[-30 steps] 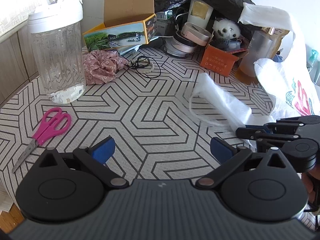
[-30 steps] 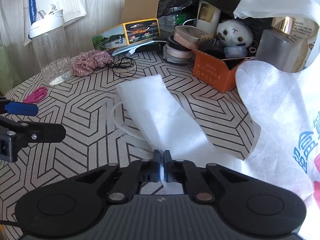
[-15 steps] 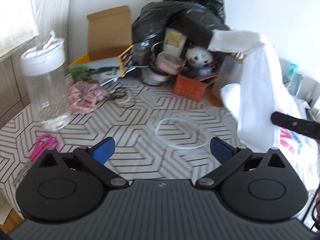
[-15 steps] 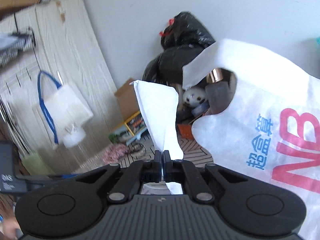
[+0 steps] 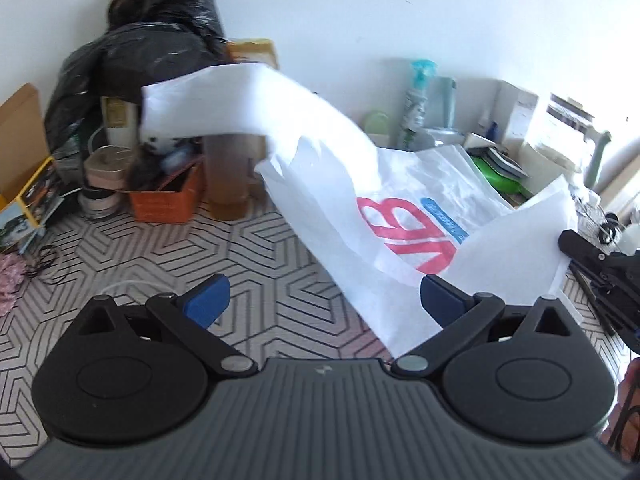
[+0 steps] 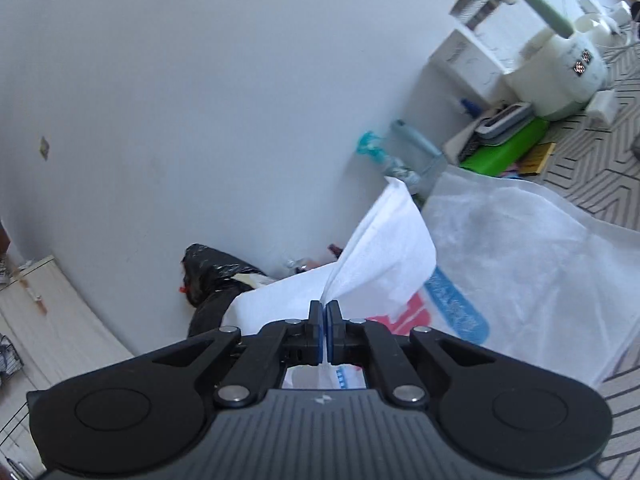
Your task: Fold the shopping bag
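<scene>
A white shopping bag (image 5: 372, 184) with red and blue print lies spread and partly lifted over the patterned table (image 5: 256, 264); one handle loop arches up at the left. My left gripper (image 5: 324, 300) hangs open above the table, its right blue pad (image 5: 440, 298) just over the bag's near edge, nothing between the pads. My right gripper (image 6: 324, 314) is shut on a handle strip of the shopping bag (image 6: 520, 256), holding it up and rolled over. The right gripper's body (image 5: 600, 268) shows at the right edge of the left wrist view.
Along the wall stand black rubbish bags (image 5: 136, 52), an orange box (image 5: 168, 196), a frosted bottle (image 5: 232, 176), a spray bottle (image 5: 420, 100), a green item (image 6: 504, 148) and a white kettle (image 6: 556, 68). A cardboard box (image 5: 20, 148) sits far left.
Both hands swept to the right. My right gripper rolled and carried the bag's handle up off the table; the bag followed and now lies spread further right. The left gripper stayed open.
</scene>
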Action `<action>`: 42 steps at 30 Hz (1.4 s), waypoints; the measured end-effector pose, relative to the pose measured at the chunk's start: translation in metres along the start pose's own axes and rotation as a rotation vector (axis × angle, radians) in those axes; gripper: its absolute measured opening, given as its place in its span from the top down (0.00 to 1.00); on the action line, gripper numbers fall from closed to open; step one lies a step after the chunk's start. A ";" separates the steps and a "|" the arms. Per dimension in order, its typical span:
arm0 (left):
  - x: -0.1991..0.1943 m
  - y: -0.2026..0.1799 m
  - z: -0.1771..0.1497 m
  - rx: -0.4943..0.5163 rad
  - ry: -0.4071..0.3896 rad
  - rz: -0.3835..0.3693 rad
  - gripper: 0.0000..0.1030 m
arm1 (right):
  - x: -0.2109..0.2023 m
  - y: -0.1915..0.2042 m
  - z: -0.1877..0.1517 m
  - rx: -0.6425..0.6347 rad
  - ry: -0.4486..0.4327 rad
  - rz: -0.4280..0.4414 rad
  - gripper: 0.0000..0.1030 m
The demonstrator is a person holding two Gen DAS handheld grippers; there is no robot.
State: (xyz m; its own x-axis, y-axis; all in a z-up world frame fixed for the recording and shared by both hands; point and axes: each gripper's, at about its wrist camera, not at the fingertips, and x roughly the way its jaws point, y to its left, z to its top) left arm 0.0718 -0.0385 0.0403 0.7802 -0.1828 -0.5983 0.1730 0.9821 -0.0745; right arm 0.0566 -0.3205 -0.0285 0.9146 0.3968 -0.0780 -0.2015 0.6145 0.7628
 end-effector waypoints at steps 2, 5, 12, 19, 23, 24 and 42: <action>0.012 -0.023 0.000 0.051 0.014 -0.004 0.00 | -0.012 -0.018 0.001 0.008 -0.037 -0.046 0.97; 0.030 -0.054 -0.003 0.106 0.050 -0.026 0.00 | -0.033 -0.043 0.002 0.005 -0.090 -0.106 0.97; 0.066 -0.113 -0.018 0.262 0.121 -0.071 0.00 | -0.059 -0.088 0.017 0.004 -0.125 -0.174 0.96; 0.103 -0.148 -0.042 0.395 0.237 -0.063 0.00 | -0.059 -0.104 0.028 -0.040 -0.010 -0.313 0.47; 0.107 -0.151 -0.048 0.421 0.255 -0.054 0.00 | -0.065 -0.108 0.025 -0.030 0.066 -0.324 0.38; 0.107 -0.151 -0.048 0.429 0.256 -0.053 0.00 | -0.067 -0.107 0.024 -0.027 0.088 -0.305 0.37; 0.064 -0.066 -0.070 0.382 0.334 -0.044 0.00 | -0.012 -0.039 -0.054 0.005 0.605 0.024 0.31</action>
State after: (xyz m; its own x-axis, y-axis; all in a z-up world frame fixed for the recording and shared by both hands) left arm 0.0677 -0.1113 -0.0490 0.5429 -0.1377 -0.8284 0.4575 0.8757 0.1543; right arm 0.0349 -0.3124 -0.0916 0.5476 0.7288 -0.4111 -0.2162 0.5979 0.7719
